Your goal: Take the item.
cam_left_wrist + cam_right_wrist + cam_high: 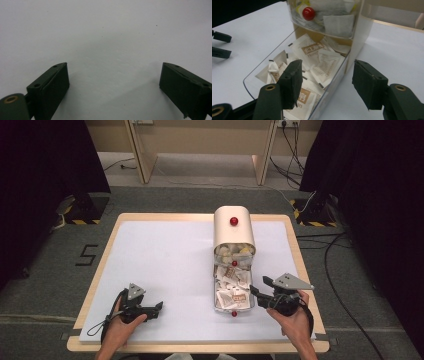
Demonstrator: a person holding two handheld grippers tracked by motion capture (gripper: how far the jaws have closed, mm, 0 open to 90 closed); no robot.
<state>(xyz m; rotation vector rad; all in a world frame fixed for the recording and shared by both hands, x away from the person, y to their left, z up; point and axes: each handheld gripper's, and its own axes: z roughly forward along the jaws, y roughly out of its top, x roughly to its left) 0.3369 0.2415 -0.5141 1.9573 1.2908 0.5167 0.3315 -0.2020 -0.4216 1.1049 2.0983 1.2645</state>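
A cream drawer cabinet [233, 232] with a red knob [234, 221] stands right of the table's middle. Its clear lower drawer [215, 295] is pulled out toward me and holds several white and brown sachets [233, 296]. My right gripper [256, 292] sits just right of that drawer, pointing left at it. In the right gripper view the right gripper [327, 82] is open: one jaw hangs over the sachets [312, 48], the other stands outside the drawer's wall [265, 61], and nothing is pinched. My left gripper [156, 308] rests near the table's front left; its jaws [113, 82] stand open over bare mat.
A second clear drawer [332, 27] with a red knob [308, 13] sits shut above the open one and holds pale packets. The white mat [160, 260] covers the wooden table. Another red knob [234, 313] marks the open drawer's near end. The left gripper's jaws [220, 45] show far off.
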